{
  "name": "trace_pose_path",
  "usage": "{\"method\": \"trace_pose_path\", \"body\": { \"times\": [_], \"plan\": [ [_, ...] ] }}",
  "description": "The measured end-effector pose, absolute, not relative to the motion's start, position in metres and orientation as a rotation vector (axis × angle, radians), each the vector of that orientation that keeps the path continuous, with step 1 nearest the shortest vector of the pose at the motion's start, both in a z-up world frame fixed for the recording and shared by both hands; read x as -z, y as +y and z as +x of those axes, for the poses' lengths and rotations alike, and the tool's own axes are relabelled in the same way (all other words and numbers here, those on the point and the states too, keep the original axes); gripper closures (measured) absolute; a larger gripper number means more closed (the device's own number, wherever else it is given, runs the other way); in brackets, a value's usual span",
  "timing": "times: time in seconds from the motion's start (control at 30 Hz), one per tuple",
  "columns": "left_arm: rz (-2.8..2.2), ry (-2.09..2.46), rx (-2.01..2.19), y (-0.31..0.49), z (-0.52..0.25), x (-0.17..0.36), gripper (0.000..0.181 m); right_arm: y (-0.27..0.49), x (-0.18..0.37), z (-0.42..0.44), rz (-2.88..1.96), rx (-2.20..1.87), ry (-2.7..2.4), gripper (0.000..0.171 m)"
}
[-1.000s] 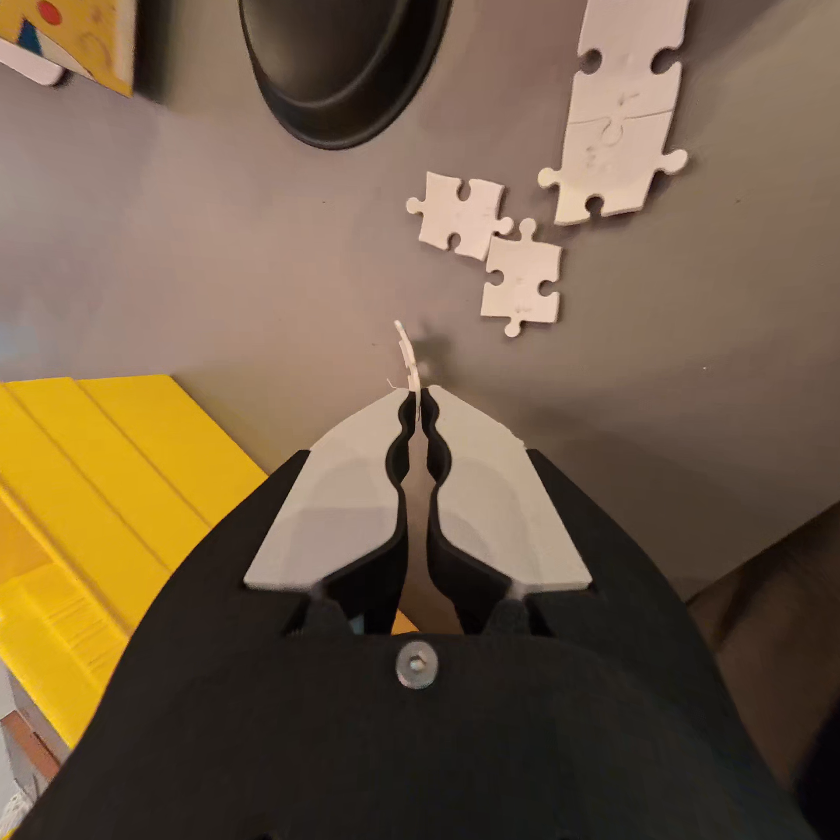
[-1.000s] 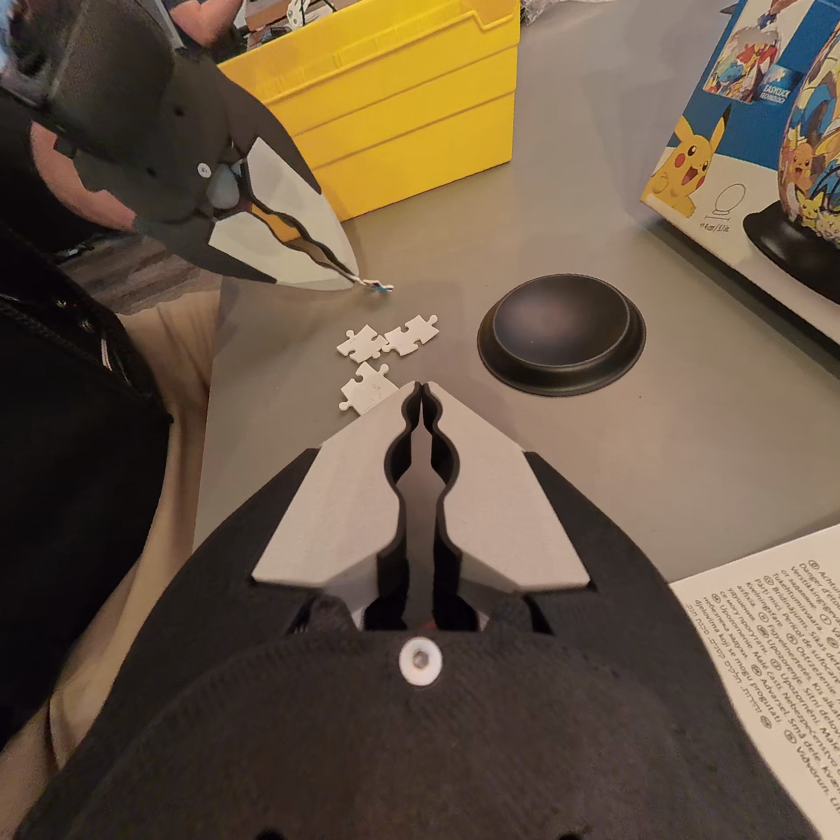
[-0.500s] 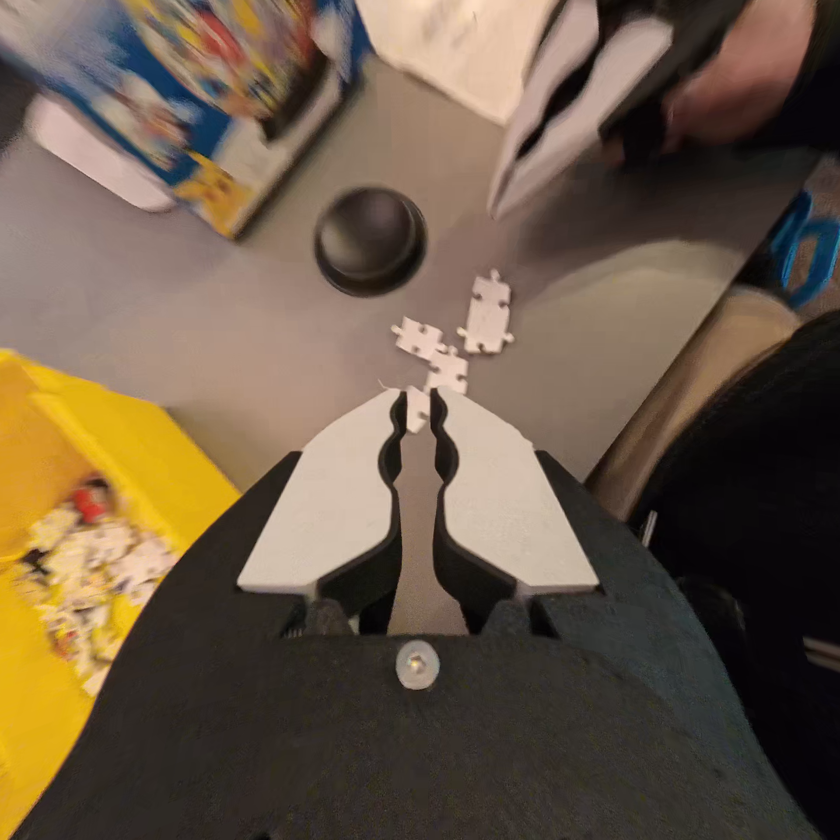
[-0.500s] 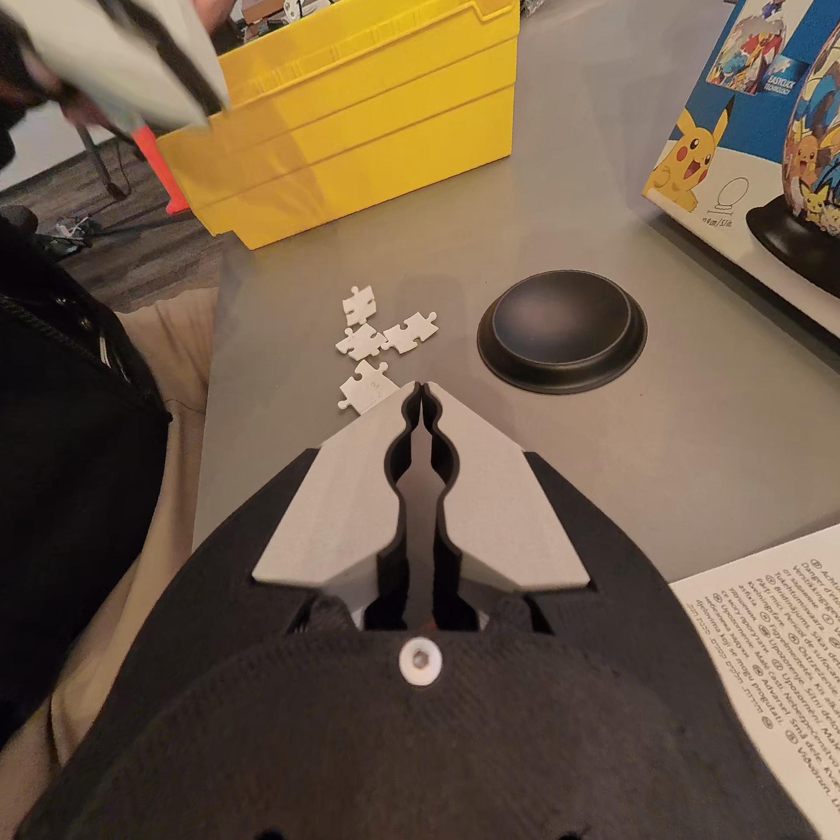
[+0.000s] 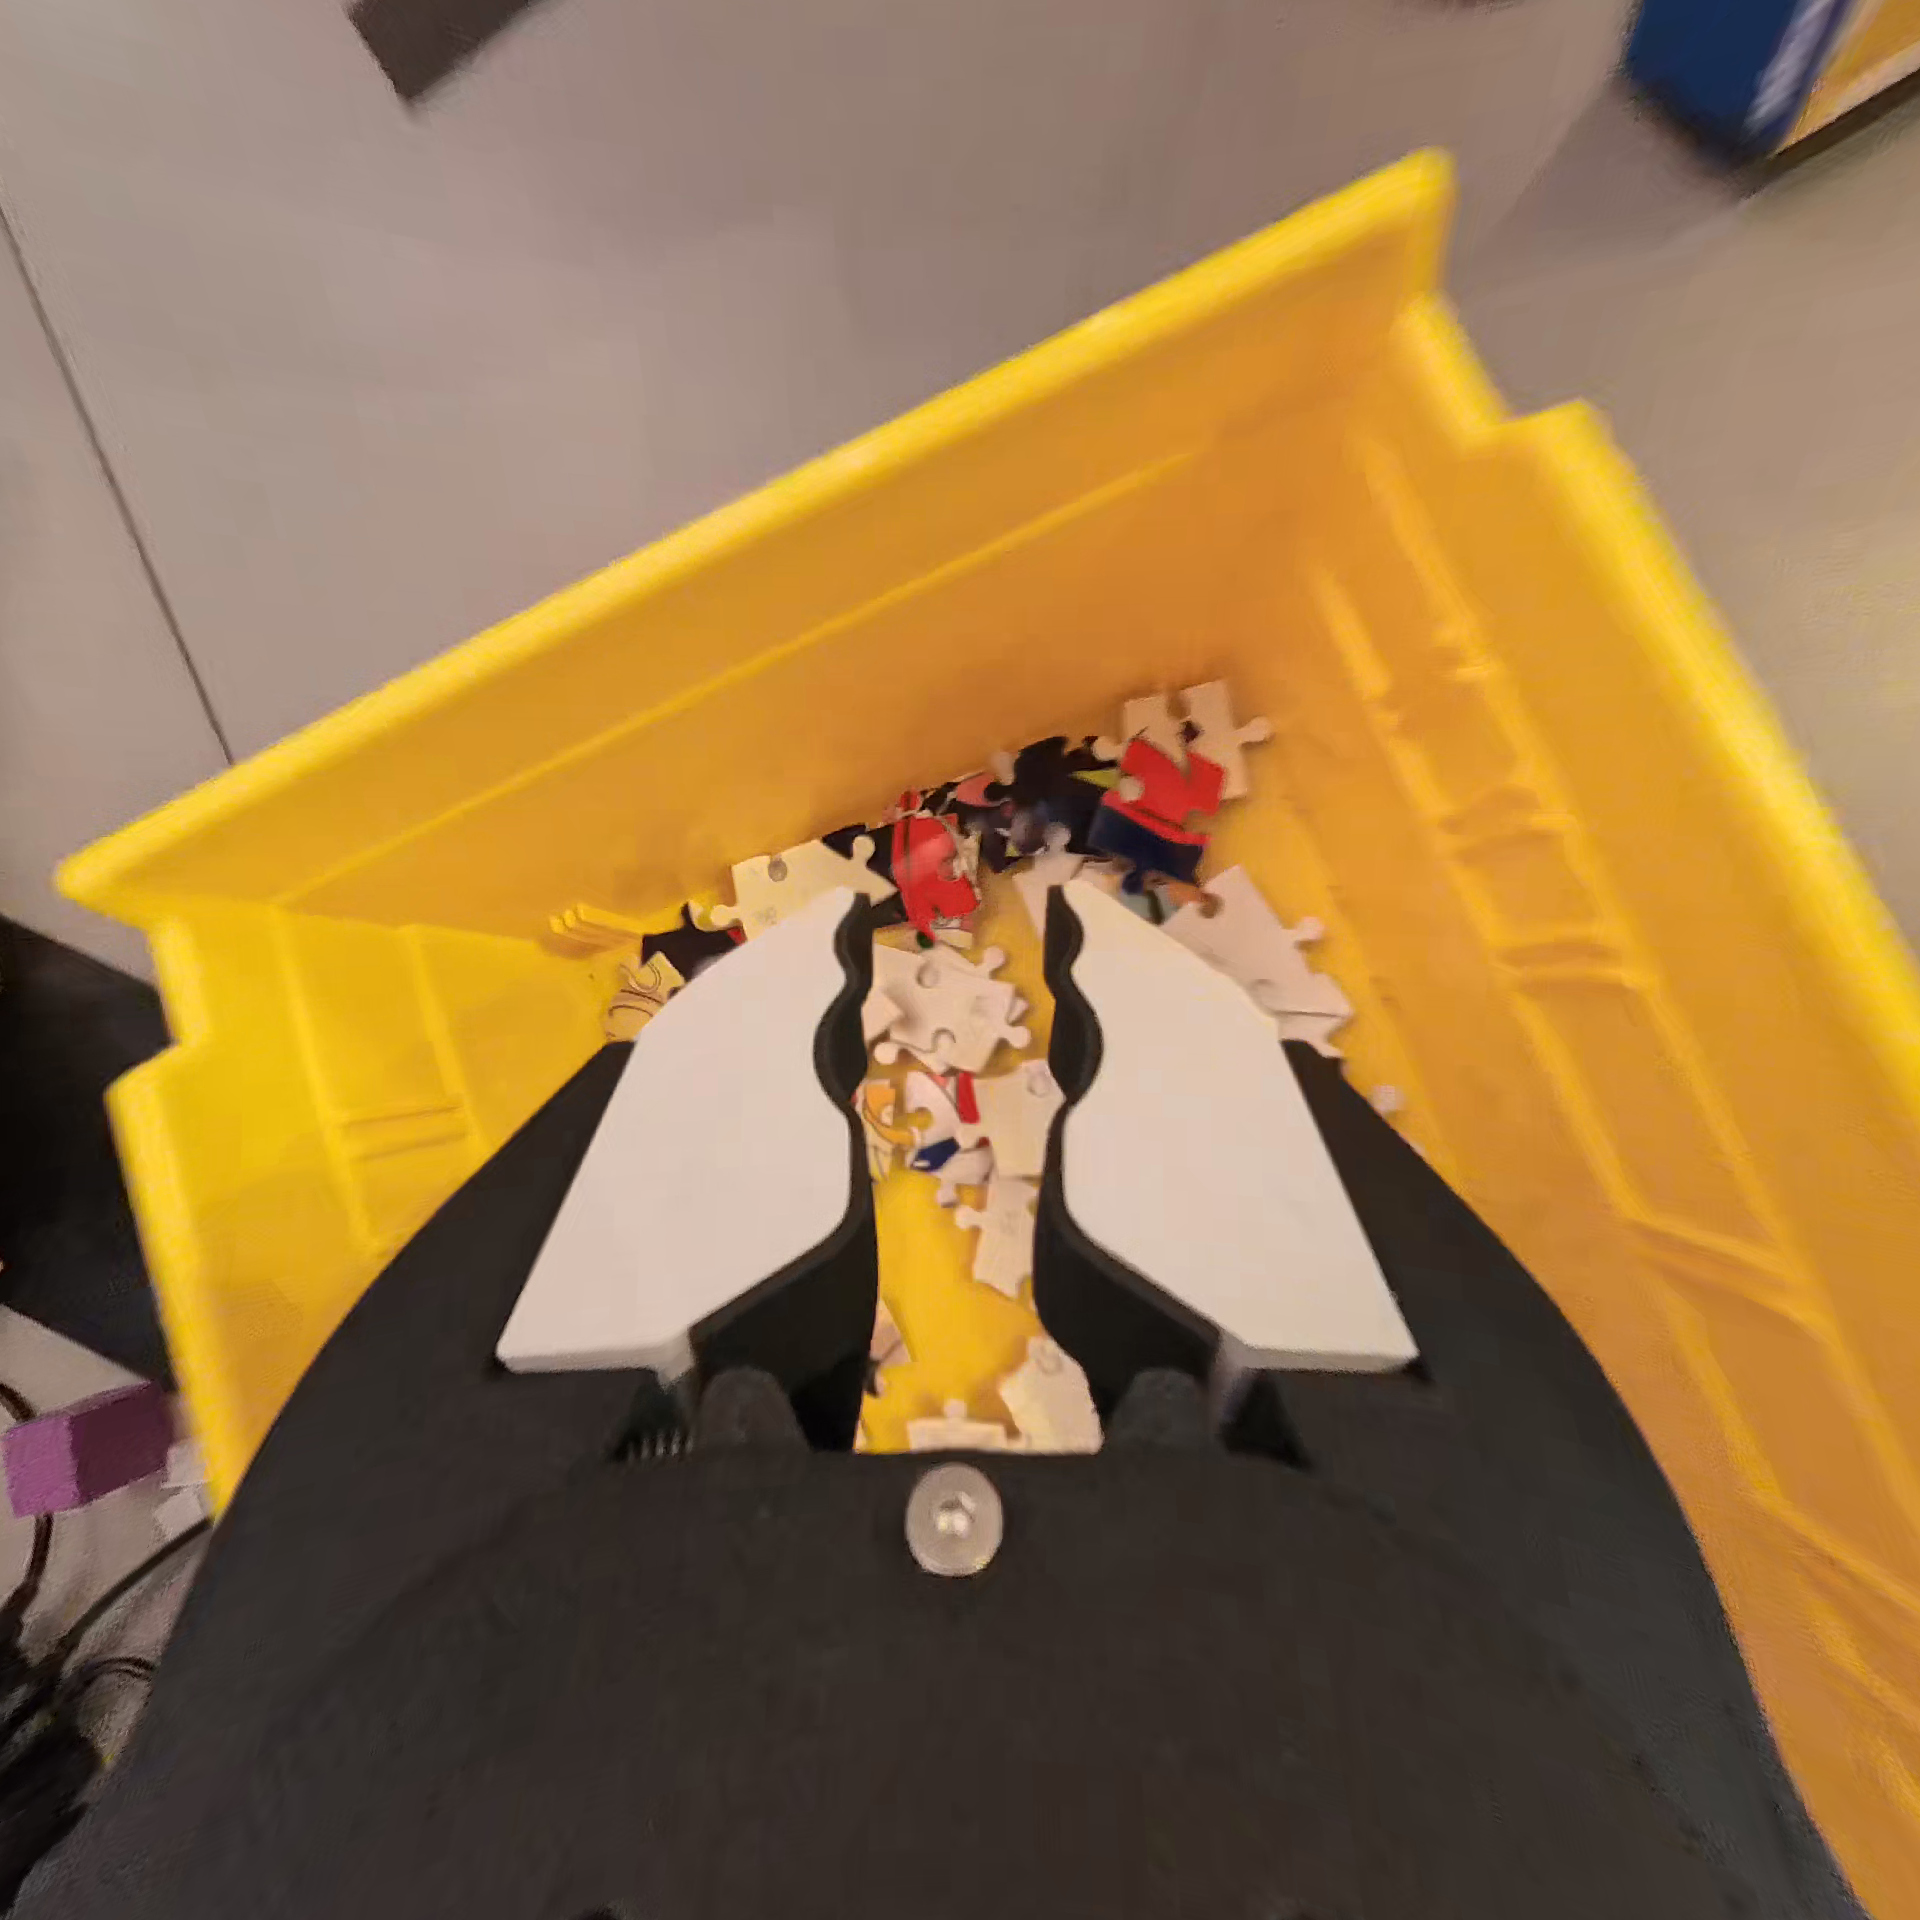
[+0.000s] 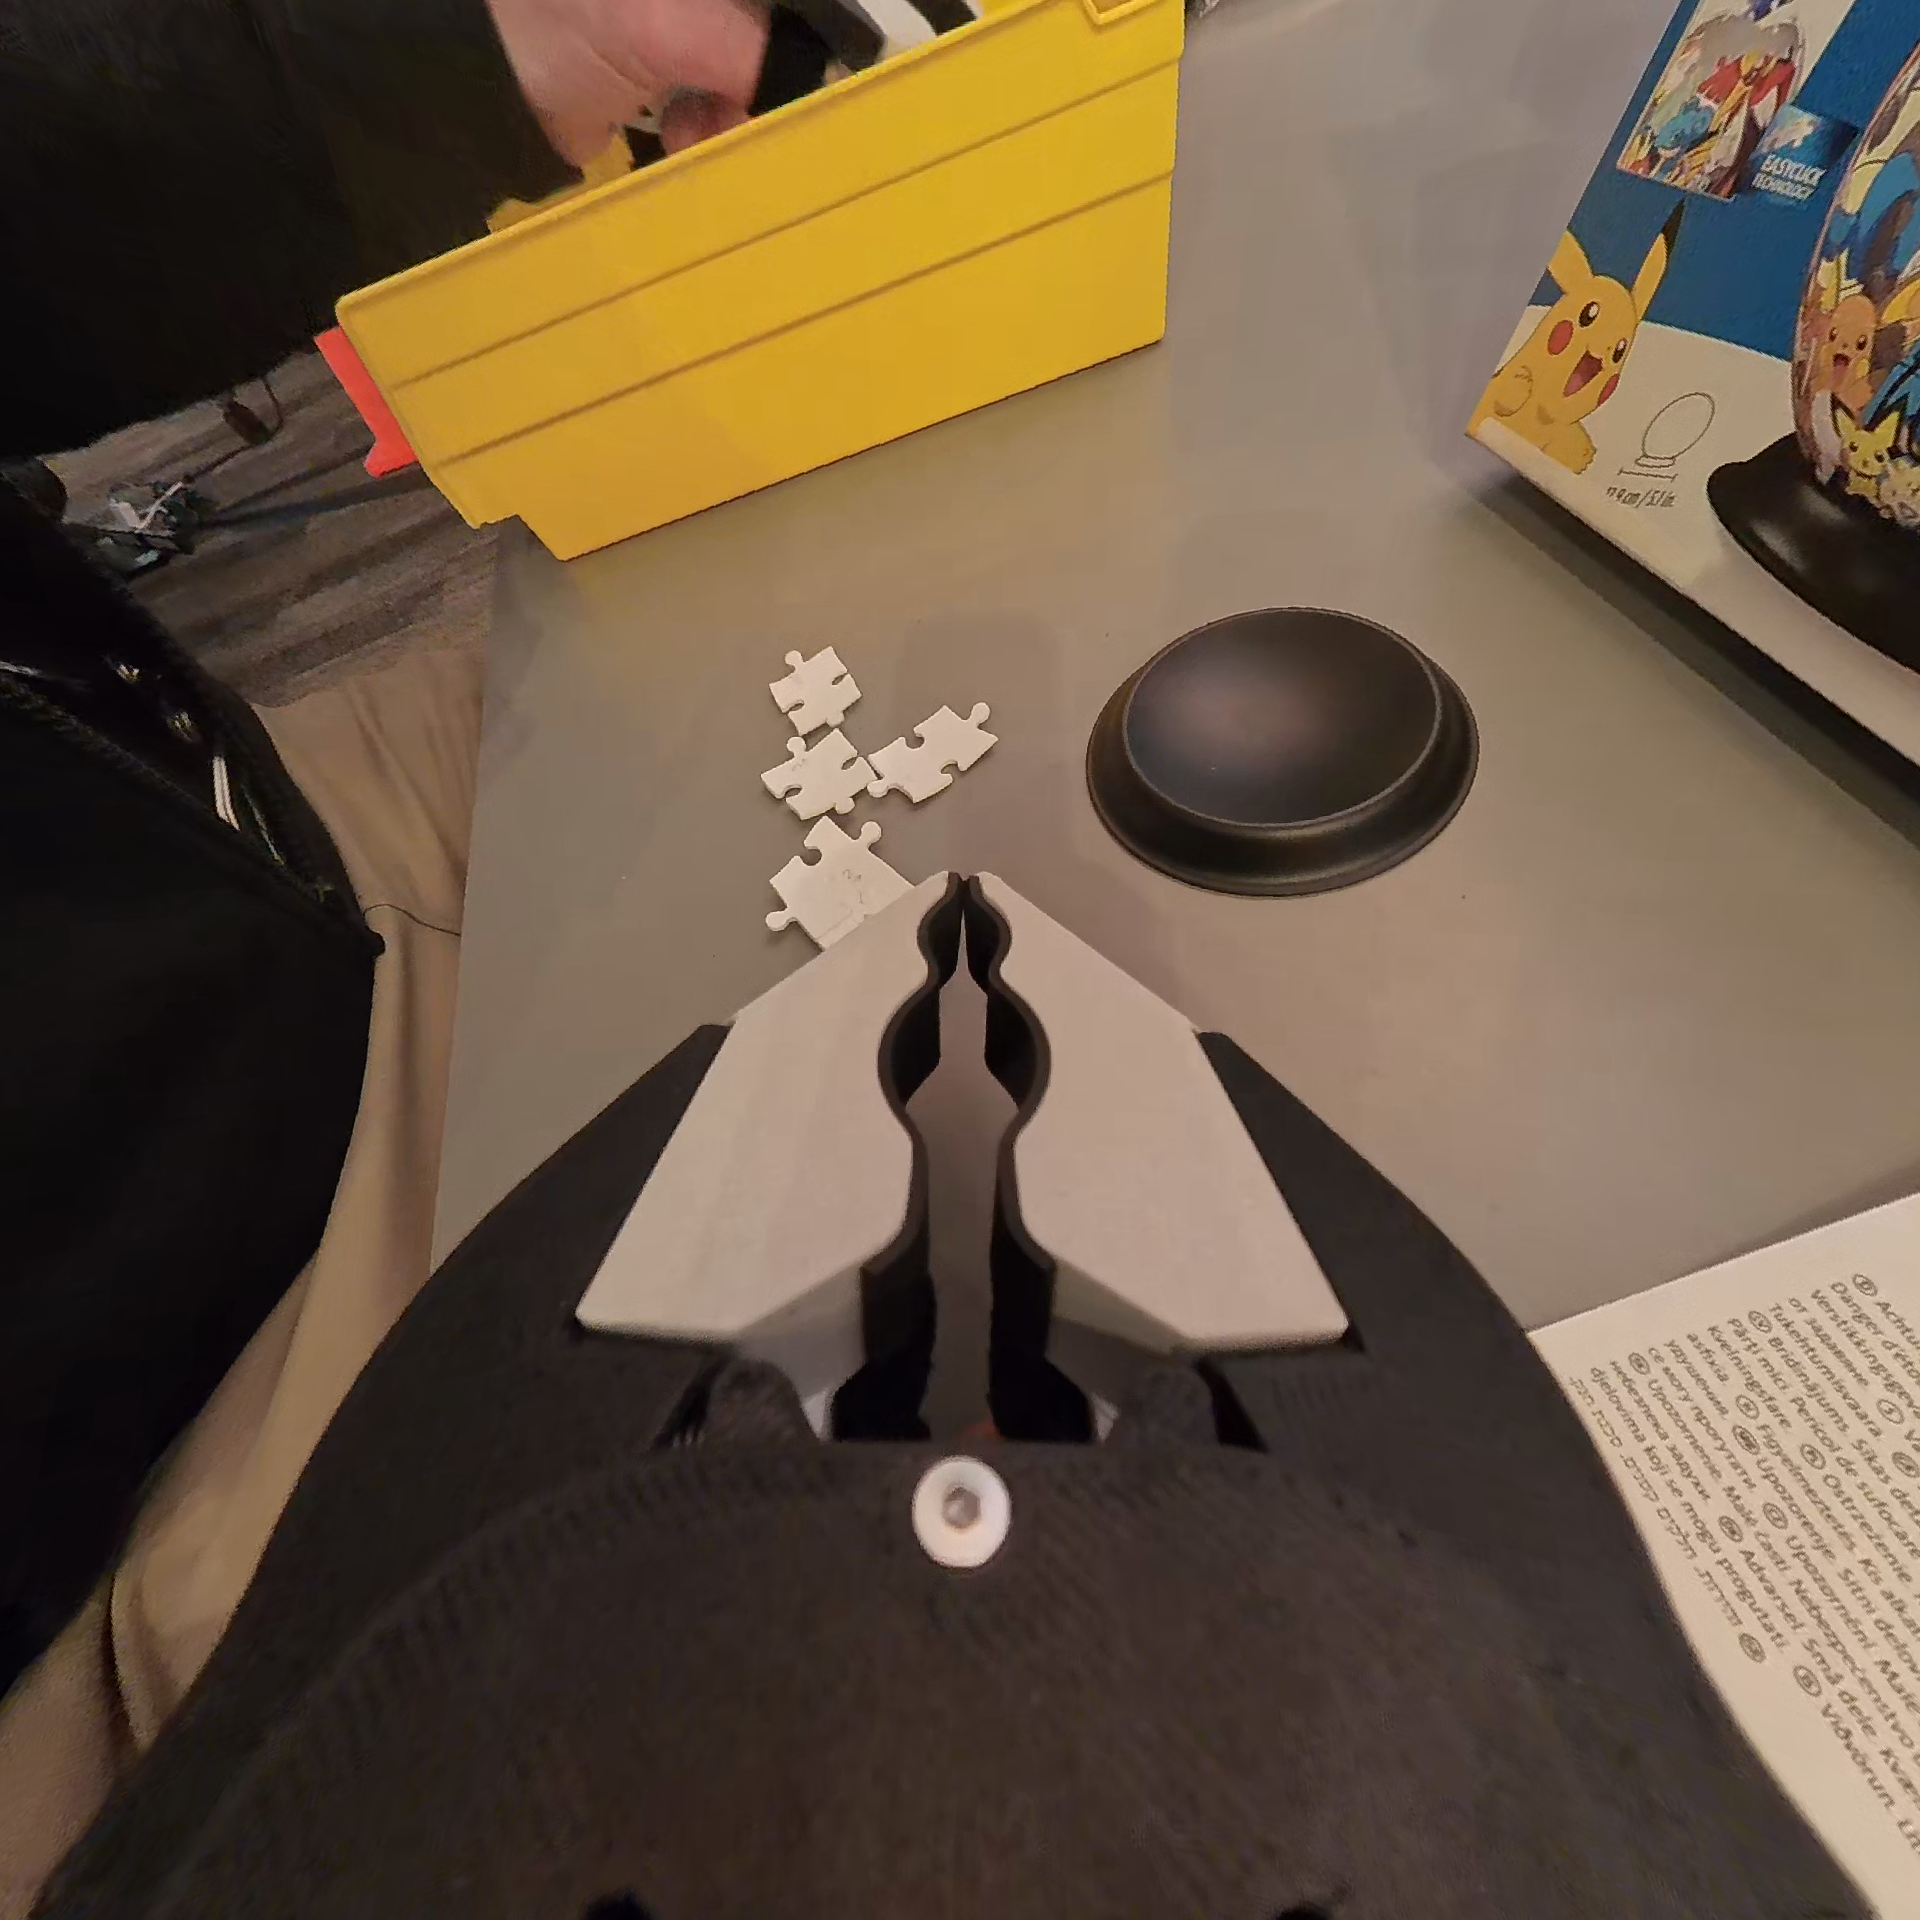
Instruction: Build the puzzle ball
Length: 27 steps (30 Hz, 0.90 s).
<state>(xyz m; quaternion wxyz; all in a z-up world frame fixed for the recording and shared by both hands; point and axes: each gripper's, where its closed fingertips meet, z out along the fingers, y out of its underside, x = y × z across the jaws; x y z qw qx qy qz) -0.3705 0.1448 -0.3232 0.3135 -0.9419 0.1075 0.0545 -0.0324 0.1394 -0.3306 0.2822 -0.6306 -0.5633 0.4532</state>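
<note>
Puzzle pieces [image 6: 821, 774] now number four on the table; left gripper [image 5: 951, 914], emptied, gapes over the bin [image 5: 1558, 935] for another. Right gripper [image 6: 961, 883] idles, jaws closed on nothing.

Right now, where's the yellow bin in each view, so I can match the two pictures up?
Left wrist view: the yellow bin fills the middle and right; the open left gripper points down into it over loose puzzle pieces.
Right wrist view: the bin sits upper left on the grey table, seen from outside, beyond the shut right gripper.
Shared landmark: the bin's ridged yellow walls.
</note>
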Motion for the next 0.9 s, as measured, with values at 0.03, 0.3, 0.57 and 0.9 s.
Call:
{"method": "trace_pose_path", "body": {
  "times": [0.03,0.3,0.57,0.9],
  "plan": [
    [-2.522,0.272,-0.139,0.148,-0.374,0.335,0.149,0.139,0.331,-0.032,-1.69,-1.214,-1.509,0.171],
    [-2.616,0.286,-0.197,0.154,-0.38,0.373,0.158,0.14,0.33,-0.032,-1.691,-1.226,-1.502,0.171],
    [-2.551,0.215,-0.12,0.153,-0.385,0.359,0.175,0.14,0.328,-0.032,-1.686,-1.236,-1.496,0.171],
    [-2.435,-0.109,0.463,0.124,-0.369,0.327,0.177,0.14,0.328,-0.032,-1.685,-1.238,-1.493,0.171]
  ]
}}
